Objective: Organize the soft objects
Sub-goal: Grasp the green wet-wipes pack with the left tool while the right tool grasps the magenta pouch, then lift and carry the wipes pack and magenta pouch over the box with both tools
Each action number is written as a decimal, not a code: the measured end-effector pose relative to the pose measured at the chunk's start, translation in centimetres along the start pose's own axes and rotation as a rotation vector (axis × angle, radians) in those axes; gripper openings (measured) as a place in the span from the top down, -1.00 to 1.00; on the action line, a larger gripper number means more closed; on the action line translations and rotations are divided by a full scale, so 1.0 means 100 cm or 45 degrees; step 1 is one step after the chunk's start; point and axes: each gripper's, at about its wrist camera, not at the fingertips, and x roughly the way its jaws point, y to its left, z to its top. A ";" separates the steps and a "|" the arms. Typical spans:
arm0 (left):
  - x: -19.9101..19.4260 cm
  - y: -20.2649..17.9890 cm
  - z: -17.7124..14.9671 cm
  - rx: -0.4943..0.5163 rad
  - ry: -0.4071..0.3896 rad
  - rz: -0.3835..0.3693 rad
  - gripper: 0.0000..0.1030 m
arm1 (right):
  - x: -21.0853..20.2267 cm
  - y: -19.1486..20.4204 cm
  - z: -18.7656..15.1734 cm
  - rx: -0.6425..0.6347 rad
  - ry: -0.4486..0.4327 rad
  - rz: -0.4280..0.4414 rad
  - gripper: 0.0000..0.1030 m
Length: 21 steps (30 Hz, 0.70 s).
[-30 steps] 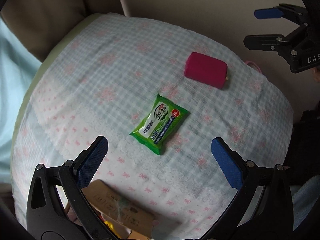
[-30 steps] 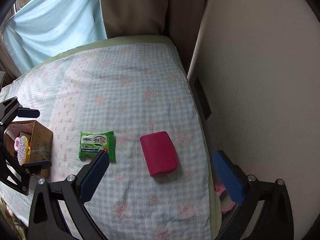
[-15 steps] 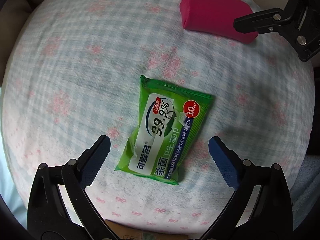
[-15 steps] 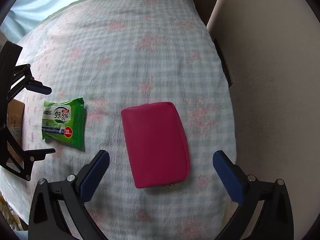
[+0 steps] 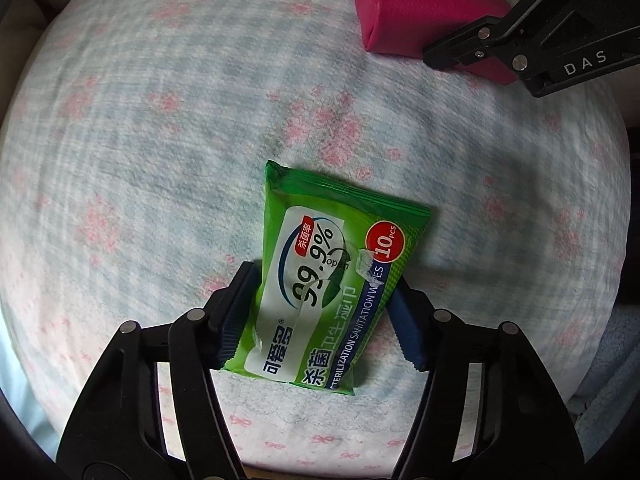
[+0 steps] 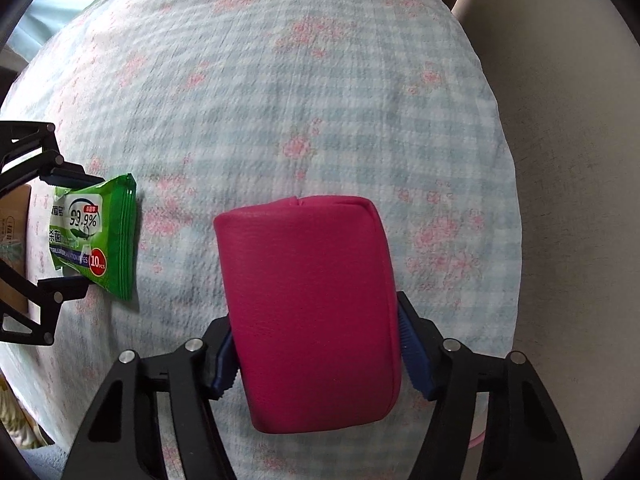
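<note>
A green pack of wet wipes (image 5: 328, 288) lies on the checked bedspread (image 5: 160, 128). My left gripper (image 5: 324, 320) is shut on its near end, both blue pads against its sides. The pack also shows in the right wrist view (image 6: 96, 236), with the left gripper (image 6: 64, 232) around it. A magenta pouch (image 6: 312, 312) lies further right on the bed. My right gripper (image 6: 316, 352) is shut on its near half. The pouch shows in the left wrist view (image 5: 416, 20), partly behind the right gripper (image 5: 472, 12).
A cardboard box (image 6: 16, 248) stands at the bed's left edge. A beige wall (image 6: 568, 160) runs along the right side of the bed. Light blue fabric (image 6: 48, 12) hangs at the far left.
Both grippers have come down and forward and closed: the left one on the wipes pack, the right one on the magenta pouch. Half a second ago both stood wide open.
</note>
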 end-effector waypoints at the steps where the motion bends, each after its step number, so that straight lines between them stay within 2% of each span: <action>1: -0.001 0.001 0.000 -0.003 0.000 0.001 0.04 | 0.000 -0.001 -0.001 0.006 -0.002 0.005 -0.11; 4: -0.009 0.016 0.000 -0.011 -0.004 -0.003 0.12 | 0.000 -0.005 -0.001 0.025 -0.003 0.021 -0.02; 11: -0.023 0.022 -0.003 -0.056 -0.010 0.001 0.20 | -0.008 -0.014 0.008 0.050 -0.014 0.033 0.21; 21: -0.084 0.026 -0.011 -0.146 -0.059 0.043 0.20 | -0.063 -0.013 -0.003 0.128 -0.095 0.030 0.28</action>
